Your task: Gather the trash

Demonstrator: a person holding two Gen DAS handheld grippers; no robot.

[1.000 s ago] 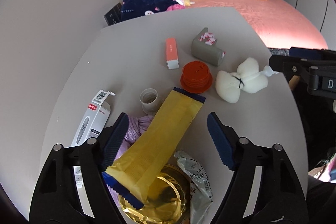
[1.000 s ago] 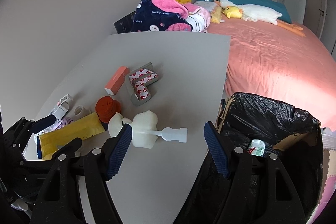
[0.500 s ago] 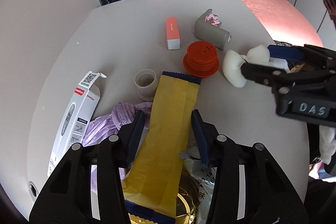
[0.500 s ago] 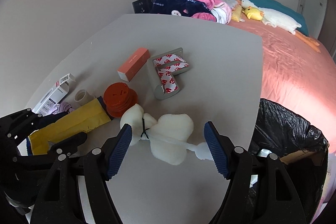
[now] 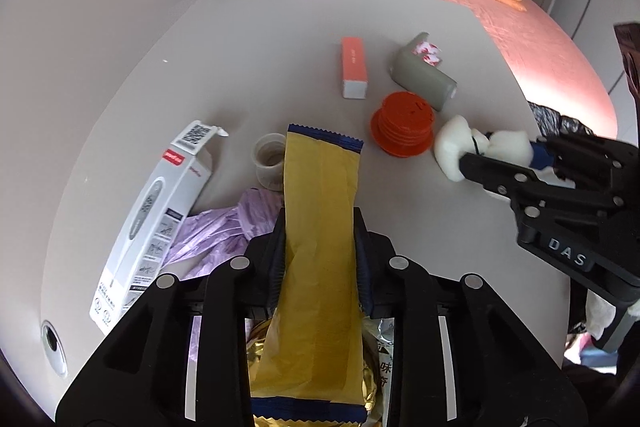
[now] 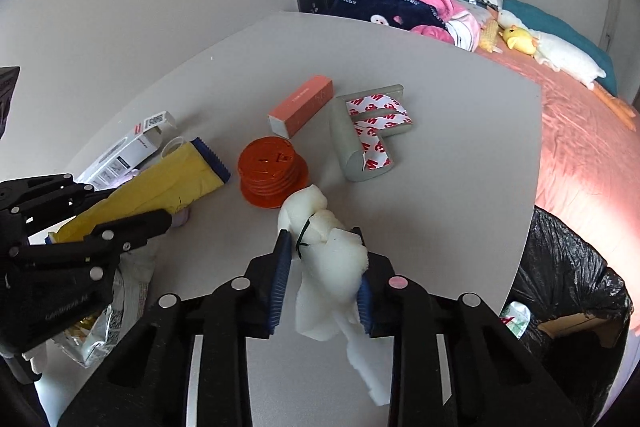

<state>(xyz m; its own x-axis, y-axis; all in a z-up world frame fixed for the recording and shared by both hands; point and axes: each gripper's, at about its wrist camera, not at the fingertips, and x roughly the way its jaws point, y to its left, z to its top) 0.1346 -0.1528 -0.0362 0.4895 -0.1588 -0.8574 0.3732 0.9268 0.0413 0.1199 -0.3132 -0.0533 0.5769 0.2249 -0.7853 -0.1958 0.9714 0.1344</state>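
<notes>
Left gripper (image 5: 320,259) has just closed on the yellow wrapper (image 5: 320,227); right gripper (image 6: 322,279) (jaws just closed) clamps the white foam (image 6: 328,263).

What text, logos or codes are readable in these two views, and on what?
"DAS": on the right tool's black body.
"3M", repeated in red: on the tape backing of the grey corner guard.
"lucky rabbit": on the navy blanket.
QR code, red logo and fine print on the white box: too small to read.
Lettering on the orange box: blurred.
Characters on the silver wrapper: partly hidden.
</notes>
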